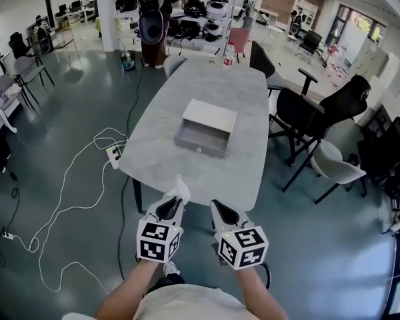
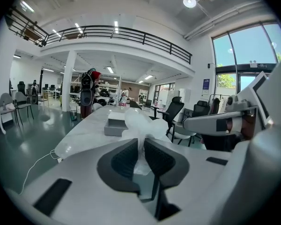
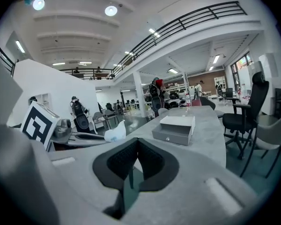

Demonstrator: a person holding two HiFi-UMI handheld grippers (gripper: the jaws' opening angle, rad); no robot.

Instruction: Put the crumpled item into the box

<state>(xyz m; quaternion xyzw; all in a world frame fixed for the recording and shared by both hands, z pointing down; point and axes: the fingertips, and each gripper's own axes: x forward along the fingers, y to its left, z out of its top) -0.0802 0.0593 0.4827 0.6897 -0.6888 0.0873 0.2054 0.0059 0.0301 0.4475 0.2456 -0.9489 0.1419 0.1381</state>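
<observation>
My left gripper (image 1: pixel 175 202) is shut on a crumpled white item (image 1: pixel 179 190), which sticks out beyond its jaws over the near edge of the table. In the left gripper view the crumpled item (image 2: pixel 141 125) bulges above the closed pads. A grey box (image 1: pixel 205 128) with a white lid part lies open in the middle of the grey table (image 1: pixel 187 172); it shows ahead as the box (image 2: pixel 116 125) and as the box (image 3: pixel 175 128). My right gripper (image 1: pixel 218 207) is shut with nothing between its jaws, just right of the left one, below the table edge.
Black and grey office chairs (image 1: pixel 323 115) stand along the table's right side. A white cable (image 1: pixel 73 199) and a power strip (image 1: pixel 114 155) lie on the floor at the left. A bottle (image 1: pixel 229 55) stands at the table's far end.
</observation>
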